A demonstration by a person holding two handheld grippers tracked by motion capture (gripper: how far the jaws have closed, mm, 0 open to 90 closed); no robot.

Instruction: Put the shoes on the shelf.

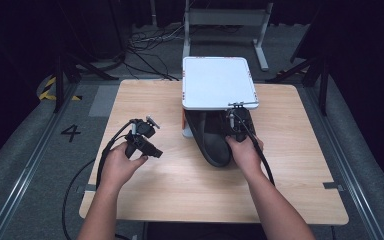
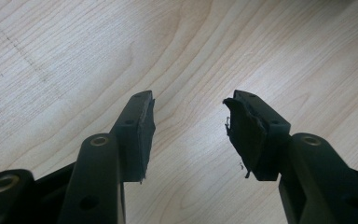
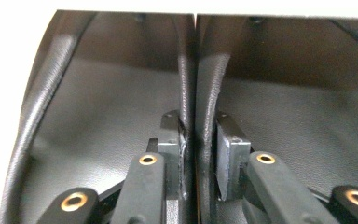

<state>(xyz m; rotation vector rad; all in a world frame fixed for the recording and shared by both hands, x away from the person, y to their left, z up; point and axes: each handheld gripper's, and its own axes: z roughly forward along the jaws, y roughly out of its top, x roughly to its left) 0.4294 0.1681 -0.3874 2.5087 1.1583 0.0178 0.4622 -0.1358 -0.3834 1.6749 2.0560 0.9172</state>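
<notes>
1. Black slippers (image 1: pixel 215 142): a pair, on the wooden table (image 1: pixel 180 190), partly under a white box (image 1: pixel 219 82).
2. Right gripper (image 3: pixel 196 154): jaws clamped on the two touching inner edges of the slippers.
3. Left gripper (image 2: pixel 191 130): jaws parted, nothing between them, above bare table left of the slippers.
4. Writing: a "4" (image 1: pixel 71 132) on the floor, left of the table.

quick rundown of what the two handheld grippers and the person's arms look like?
Both grippers, left gripper and right gripper, are black, each with two jointed jaws fastened by brass-coloured rivets and ending in blocky dark pads. The left one's pads look frayed at the edges. A black cable trails from each. Small grey plate on top. Forearms are bare: no sleeves or gloves.
</notes>
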